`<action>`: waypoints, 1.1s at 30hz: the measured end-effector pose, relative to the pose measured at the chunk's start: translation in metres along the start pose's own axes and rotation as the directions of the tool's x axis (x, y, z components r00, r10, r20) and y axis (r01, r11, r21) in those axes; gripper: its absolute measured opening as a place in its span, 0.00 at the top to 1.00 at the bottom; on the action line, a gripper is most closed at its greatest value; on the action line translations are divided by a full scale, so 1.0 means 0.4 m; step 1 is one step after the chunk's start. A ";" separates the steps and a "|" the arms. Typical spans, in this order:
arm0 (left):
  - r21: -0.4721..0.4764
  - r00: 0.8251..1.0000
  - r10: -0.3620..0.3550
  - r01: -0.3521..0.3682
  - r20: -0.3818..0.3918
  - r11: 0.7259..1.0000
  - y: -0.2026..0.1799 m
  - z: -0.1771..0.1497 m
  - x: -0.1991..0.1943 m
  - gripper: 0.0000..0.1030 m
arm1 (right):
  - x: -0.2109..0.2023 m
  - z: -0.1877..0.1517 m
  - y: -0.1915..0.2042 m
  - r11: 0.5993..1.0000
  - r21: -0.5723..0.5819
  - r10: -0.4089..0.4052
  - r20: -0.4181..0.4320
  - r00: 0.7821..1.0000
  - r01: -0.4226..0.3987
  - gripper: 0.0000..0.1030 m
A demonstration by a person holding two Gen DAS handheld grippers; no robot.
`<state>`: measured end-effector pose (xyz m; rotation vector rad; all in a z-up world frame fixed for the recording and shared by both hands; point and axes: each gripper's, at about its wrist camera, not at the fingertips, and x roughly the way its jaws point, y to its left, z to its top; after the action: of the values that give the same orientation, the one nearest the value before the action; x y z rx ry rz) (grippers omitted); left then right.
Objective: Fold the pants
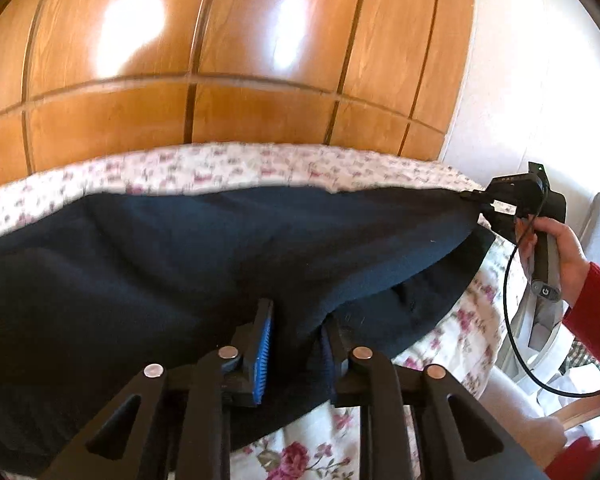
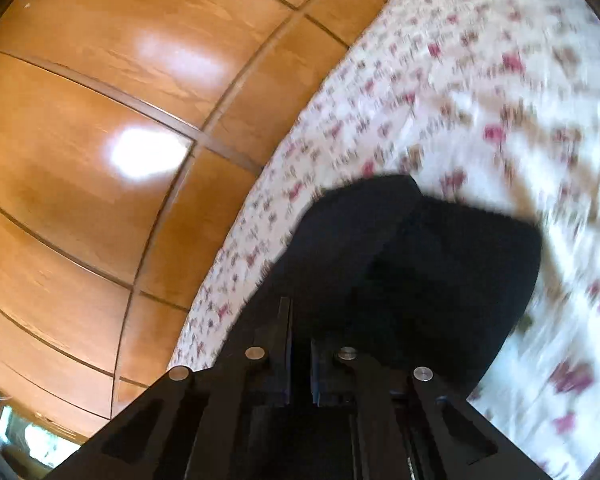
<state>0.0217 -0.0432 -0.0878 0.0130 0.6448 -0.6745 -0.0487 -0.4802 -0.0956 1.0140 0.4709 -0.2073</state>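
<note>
Dark navy pants (image 1: 228, 256) are lifted and stretched over a floral bedsheet (image 1: 220, 164). My left gripper (image 1: 296, 336) is shut on the pants' near edge; a blue pad (image 1: 263, 360) shows on the left finger. My right gripper (image 1: 482, 200), held by a hand in a red sleeve, is shut on the pants' far right corner. In the right wrist view my right gripper (image 2: 300, 344) pinches the dark cloth (image 2: 412, 280), which hangs over the blurred floral sheet (image 2: 500, 120).
Glossy wooden wardrobe doors (image 1: 220, 60) stand behind the bed and also show in the right wrist view (image 2: 100, 140). A white wall (image 1: 540, 80) is at right. A grey chair and wooden seat (image 1: 580, 404) sit at lower right.
</note>
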 end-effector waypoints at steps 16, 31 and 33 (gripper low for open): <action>-0.001 0.993 -0.092 0.093 -0.074 0.996 0.010 -0.046 0.001 0.83 | -0.039 -0.038 -0.080 0.994 -0.011 -0.106 -0.028 0.994 0.106 0.93; -0.099 0.986 -0.158 0.151 -0.061 0.983 0.023 -0.061 -0.026 0.74 | -0.063 -0.051 -0.039 0.952 -0.131 -0.277 0.011 0.961 0.276 0.82; -0.117 0.977 -0.204 0.196 -0.064 0.974 0.032 -0.062 -0.042 0.73 | -0.084 -0.051 -0.025 0.935 -0.145 -0.320 0.043 0.946 0.323 0.77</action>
<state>0.0056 -0.0181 -0.1009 -0.1313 0.7621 -0.8346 -0.0879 -0.4696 -0.0965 0.7821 0.6256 -0.4673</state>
